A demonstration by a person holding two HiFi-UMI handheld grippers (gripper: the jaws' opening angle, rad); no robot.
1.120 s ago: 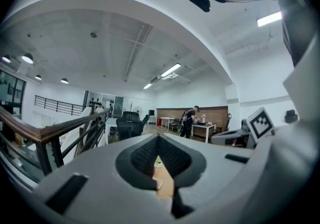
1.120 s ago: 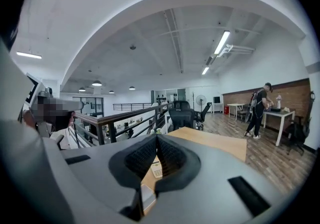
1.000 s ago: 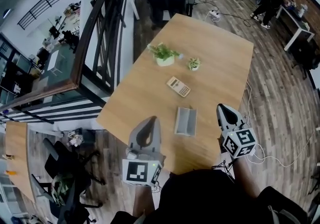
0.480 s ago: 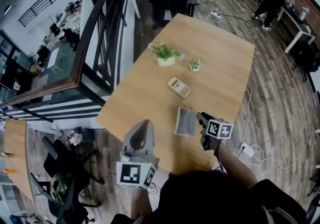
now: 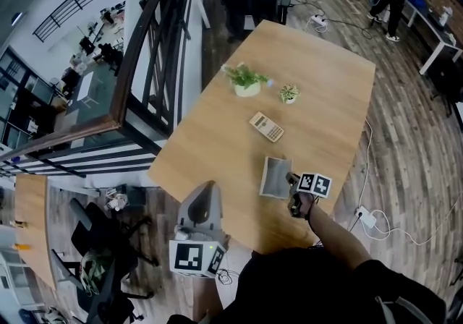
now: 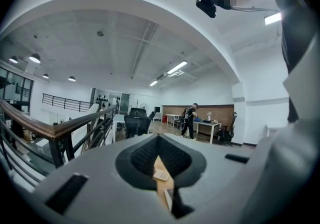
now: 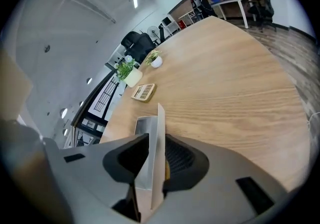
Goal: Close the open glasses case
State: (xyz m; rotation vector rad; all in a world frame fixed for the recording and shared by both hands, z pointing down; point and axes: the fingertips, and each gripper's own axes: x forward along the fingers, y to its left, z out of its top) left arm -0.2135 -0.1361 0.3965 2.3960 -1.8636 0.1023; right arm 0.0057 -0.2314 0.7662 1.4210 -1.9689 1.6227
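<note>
The grey glasses case lies open near the table's near edge. Its lid stands upright on edge beside the tray. My right gripper is at the case's right side, tilted downward. In the right gripper view its jaws straddle the lid and are closing. The right pad sits close against the lid, and a gap shows on the left side. My left gripper hangs off the table's near left edge, holding nothing. Only a thin slit shows between its jaws.
On the wooden table a calculator lies beyond the case. Two small potted plants stand further back. A railing and a drop run along the left. A cable and power strip lie on the floor at right.
My right gripper came down from beside the table, rolled over and moved left onto the case, so the lid now stands between its jaws. The left gripper drifted slightly toward me.
</note>
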